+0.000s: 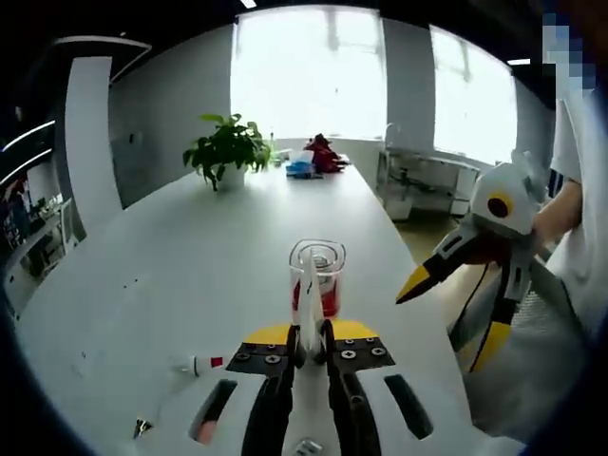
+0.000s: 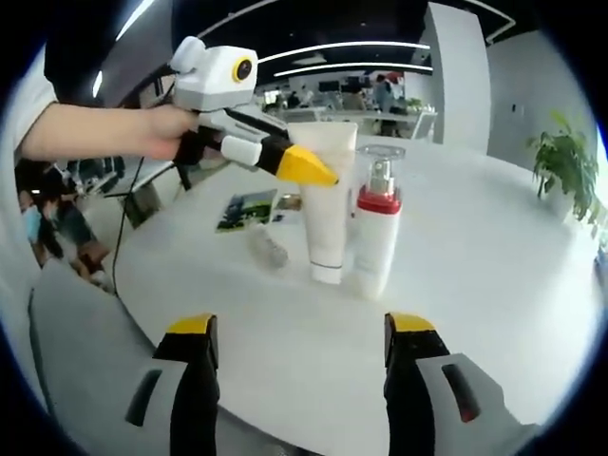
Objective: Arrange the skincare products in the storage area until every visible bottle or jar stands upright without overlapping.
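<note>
Left gripper (image 1: 311, 334): jaws pressed together on the flat crimped top of a white tube (image 1: 311, 294), which runs straight ahead between them. In the right gripper view the same gripper (image 2: 318, 173) comes in from the left, held by a hand (image 2: 161, 131), its yellow tips pinched on the upper edge of the white tube (image 2: 329, 204). The tube stands cap-down on the white table (image 2: 494, 275).

Just beside the tube, touching or nearly touching it, stands a white bottle with a red collar and clear cap (image 2: 375, 228), upright. In the left gripper view this bottle (image 1: 318, 275) sits right behind the tube, seen through its clear cap.

Right gripper (image 2: 302, 347): jaws spread wide, nothing between them, hanging short of the tube and bottle. From the left gripper view it (image 1: 418, 282) is off to the right, clear of the table edge, yellow tip pointing at the products.

A small clear item (image 2: 269, 250) lies on the table left of the tube; can't tell what it is. A small white tube with a red band (image 1: 197, 365) lies on its side left of the left gripper's jaws. A printed leaflet (image 2: 245, 210) lies flat further back.

Far end of the table (image 1: 171, 275): potted plant (image 1: 226, 150), with blue and red items (image 1: 313, 160) near it, too small to identify.
</note>
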Demonstrator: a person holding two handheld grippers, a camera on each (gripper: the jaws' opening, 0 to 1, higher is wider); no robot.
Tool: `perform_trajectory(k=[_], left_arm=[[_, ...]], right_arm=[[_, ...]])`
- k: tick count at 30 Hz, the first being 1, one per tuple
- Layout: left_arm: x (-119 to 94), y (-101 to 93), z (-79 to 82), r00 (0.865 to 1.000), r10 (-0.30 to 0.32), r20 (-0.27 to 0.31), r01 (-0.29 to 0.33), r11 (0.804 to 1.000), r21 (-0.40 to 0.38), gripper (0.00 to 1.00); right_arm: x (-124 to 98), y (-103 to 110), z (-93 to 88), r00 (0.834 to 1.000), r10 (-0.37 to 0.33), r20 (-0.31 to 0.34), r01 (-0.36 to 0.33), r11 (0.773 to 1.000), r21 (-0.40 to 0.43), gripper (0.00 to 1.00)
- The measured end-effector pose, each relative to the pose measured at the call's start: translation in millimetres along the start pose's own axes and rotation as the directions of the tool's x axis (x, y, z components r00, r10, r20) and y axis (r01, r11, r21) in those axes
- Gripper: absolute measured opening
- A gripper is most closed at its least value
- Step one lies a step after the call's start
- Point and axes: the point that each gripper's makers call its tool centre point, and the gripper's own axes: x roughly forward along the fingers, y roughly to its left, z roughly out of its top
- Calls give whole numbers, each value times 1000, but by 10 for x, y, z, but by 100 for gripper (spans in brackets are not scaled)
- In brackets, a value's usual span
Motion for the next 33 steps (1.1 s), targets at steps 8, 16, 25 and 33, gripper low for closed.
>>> perform_trajectory(k=[8, 16, 25, 33], left_arm=[[-10, 10, -31, 1000, 0, -12, 0, 1000, -7, 10], [11, -16, -31, 1000, -2, -15, 2, 1000, -7, 12], [46, -21, -142, 999, -8, -53, 8, 1000, -11, 11], [80, -37, -110, 1000, -7, -20, 7, 1000, -20, 10]], right_arm=[[-2, -1, 2, 1000, 0, 0, 0, 1000, 3, 72], [-6, -11, -2, 1000, -5, -2, 5, 1000, 5, 72], [-11, -21, -5, 1000, -10, -3, 10, 1000, 1, 72], [-7, -17, -10, 1000, -8, -6, 8, 1000, 0, 72]])
